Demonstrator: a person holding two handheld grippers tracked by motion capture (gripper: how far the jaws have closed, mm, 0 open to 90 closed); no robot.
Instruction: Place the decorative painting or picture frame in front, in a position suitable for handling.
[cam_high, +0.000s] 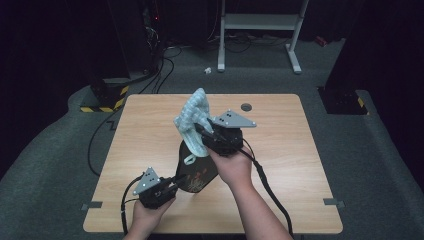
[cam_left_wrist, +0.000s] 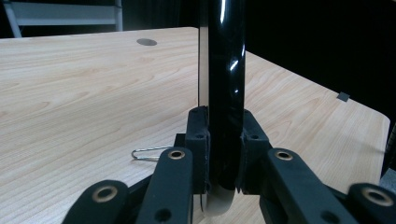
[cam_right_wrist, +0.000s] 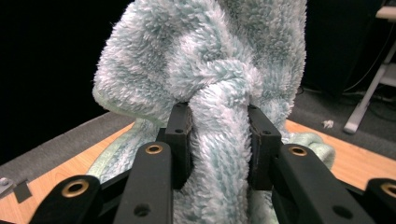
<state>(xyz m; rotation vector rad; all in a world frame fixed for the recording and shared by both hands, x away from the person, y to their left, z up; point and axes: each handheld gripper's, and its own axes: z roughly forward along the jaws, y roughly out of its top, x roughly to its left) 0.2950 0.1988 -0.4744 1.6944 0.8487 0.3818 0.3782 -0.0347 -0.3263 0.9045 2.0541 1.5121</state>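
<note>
left hand-held gripper (cam_high: 172, 181) clamps a black plate (cam_high: 196, 170); right hand-held gripper (cam_high: 202, 131) clamps a fluffy towel (cam_high: 192, 117).

Dark item (cam_high: 197, 175) in the high view: top hidden behind the cloth (cam_high: 194, 116) and right tongs (cam_high: 206, 136), print on it too small to read. Left gripper view: same item (cam_left_wrist: 226, 93) is cut off by the top edge, its lower end partly hidden between the pads. Right gripper view: cloth (cam_right_wrist: 210, 84) runs off the top edge and blocks most of the worktop (cam_right_wrist: 70, 172). Both forearms cut off at the high view's bottom edge.
</note>
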